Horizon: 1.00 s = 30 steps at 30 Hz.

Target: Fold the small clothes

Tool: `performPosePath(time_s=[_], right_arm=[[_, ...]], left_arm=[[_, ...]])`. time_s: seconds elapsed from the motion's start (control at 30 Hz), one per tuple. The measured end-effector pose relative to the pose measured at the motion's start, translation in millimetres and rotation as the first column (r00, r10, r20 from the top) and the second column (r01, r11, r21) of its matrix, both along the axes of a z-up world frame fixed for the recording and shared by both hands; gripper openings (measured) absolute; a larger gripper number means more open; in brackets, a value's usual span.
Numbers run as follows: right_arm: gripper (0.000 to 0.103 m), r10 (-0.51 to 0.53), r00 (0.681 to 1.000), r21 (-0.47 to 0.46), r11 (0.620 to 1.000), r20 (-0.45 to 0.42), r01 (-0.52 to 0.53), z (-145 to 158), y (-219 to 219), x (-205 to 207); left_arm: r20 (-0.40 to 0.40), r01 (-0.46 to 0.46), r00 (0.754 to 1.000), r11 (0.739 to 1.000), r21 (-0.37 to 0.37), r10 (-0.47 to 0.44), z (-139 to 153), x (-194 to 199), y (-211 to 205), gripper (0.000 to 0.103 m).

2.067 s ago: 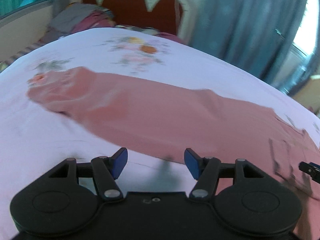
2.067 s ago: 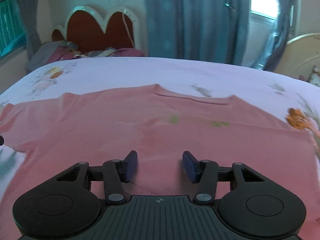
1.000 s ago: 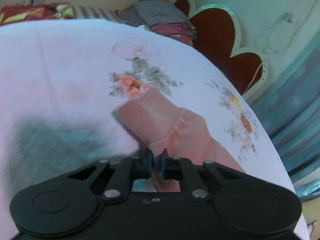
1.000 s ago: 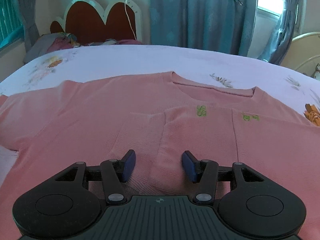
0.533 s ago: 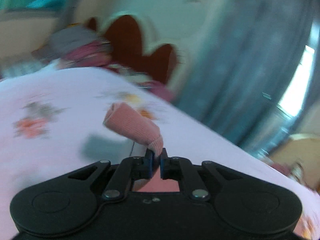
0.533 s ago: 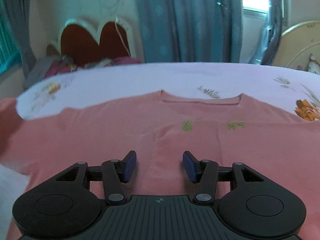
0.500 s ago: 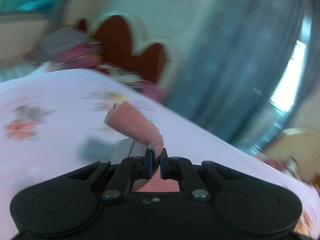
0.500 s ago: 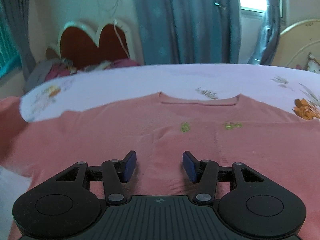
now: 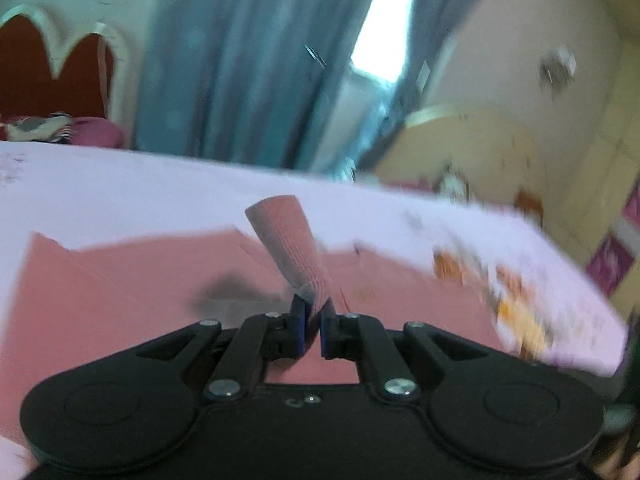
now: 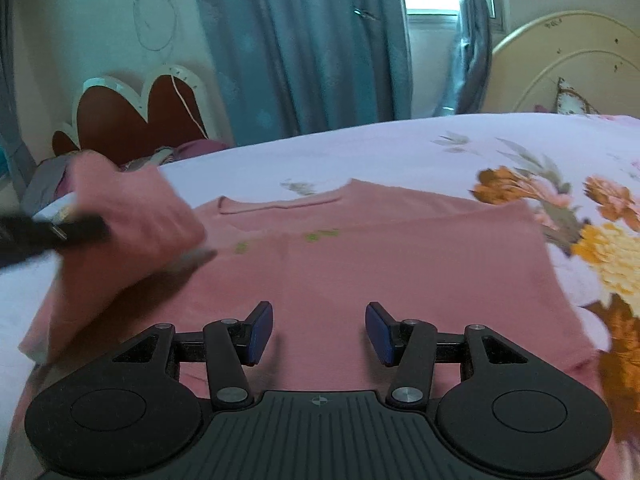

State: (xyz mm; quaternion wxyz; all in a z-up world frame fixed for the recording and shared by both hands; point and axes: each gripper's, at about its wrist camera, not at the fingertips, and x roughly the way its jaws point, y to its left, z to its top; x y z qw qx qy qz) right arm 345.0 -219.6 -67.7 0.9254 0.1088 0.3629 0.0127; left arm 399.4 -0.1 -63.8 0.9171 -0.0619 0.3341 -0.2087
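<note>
A pink long-sleeved top (image 10: 392,264) lies flat on the bed, neckline at the far side. My left gripper (image 9: 313,314) is shut on the ribbed sleeve cuff (image 9: 290,248) and holds it raised over the top's body (image 9: 120,292). In the right wrist view the left gripper (image 10: 48,232) shows blurred at the left, with the lifted sleeve (image 10: 132,216) draped across the top's left side. My right gripper (image 10: 319,330) is open and empty, low over the top's near part.
The bed has a white floral sheet (image 10: 540,148). A red scalloped headboard (image 10: 136,116) with piled clothes (image 10: 44,180) stands at the far left. Blue curtains (image 10: 304,40) and a window are behind; a cream bed frame (image 10: 568,68) is at the right.
My left gripper, shut on the sleeve cuff, has lifted it off the sheet and swung it right, over the top's body. My right gripper stayed open over the top.
</note>
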Motion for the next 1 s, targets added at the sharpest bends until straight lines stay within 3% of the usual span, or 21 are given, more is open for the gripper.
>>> performPosePath(time_s=[0.1, 0.2, 0.27, 0.3, 0.53, 0.67, 0.8, 0.83, 0.87, 0.97, 1.0], right_arm=[[0.051, 0.01, 1.0, 0.023, 1.0, -0.005, -0.01, 3.6, -8.7, -8.2], [0.051, 0.03, 1.0, 0.052, 0.998, -0.004, -0.03, 5.3, -9.1, -8.8], [0.051, 0.049, 0.999, 0.068, 0.996, -0.005, -0.049, 4.0, -4.1, -6.5], [0.051, 0.06, 0.998, 0.074, 0.995, -0.008, -0.059, 3.7, 0.1, -4.9], [0.052, 0.119, 0.992, 0.125, 0.986, -0.047, -0.112, -4.2, 21.2, 13.4], [0.059, 0.121, 0.985, 0.143, 0.984, -0.123, -0.103, -18.2, 28.6, 24.3], [0.057, 0.124, 0.985, 0.14, 0.984, -0.121, -0.107, -20.2, 36.7, 25.7], [0.051, 0.132, 0.985, 0.128, 0.985, -0.115, -0.118, -19.1, 40.2, 26.0], [0.033, 0.152, 0.982, 0.128, 0.982, -0.114, -0.137, -18.2, 43.9, 27.3], [0.021, 0.178, 0.977, 0.115, 0.98, -0.118, -0.165, -17.7, 52.8, 30.7], [0.013, 0.183, 0.977, 0.113, 0.979, -0.113, -0.17, -16.4, 54.3, 31.2]], left_arm=[[-0.051, 0.062, 0.997, 0.991, 0.116, -0.056, -23.5, -7.2, -27.5, 0.022], [-0.062, 0.077, 0.996, 0.981, 0.178, -0.067, -29.8, -18.0, -28.4, 0.034], [-0.029, 0.039, 0.999, 0.977, 0.208, -0.034, -27.6, -25.6, -21.6, 0.061], [-0.002, 0.013, 1.0, 0.975, 0.221, -0.013, -24.8, -30.2, -17.1, 0.065], [0.059, -0.096, 0.995, 0.947, 0.308, 0.082, -10.2, -41.9, 13.7, 0.066], [0.055, -0.213, 0.977, 0.908, 0.361, 0.208, -18.4, -51.5, 51.5, 0.066], [0.044, -0.277, 0.957, 0.86, 0.427, 0.287, -28.9, -62.4, 76.6, 0.066], [0.036, -0.288, 0.952, 0.851, 0.439, 0.304, -33.0, -63.3, 80.3, 0.065], [0.028, -0.3, 0.946, 0.843, 0.446, 0.322, -35.2, -64.6, 85.2, 0.065], [0.012, -0.332, 0.931, 0.834, 0.441, 0.365, -36.3, -69.8, 99.1, 0.066], [0.011, -0.34, 0.928, 0.834, 0.436, 0.372, -35.5, -68.7, 99.6, 0.066]])
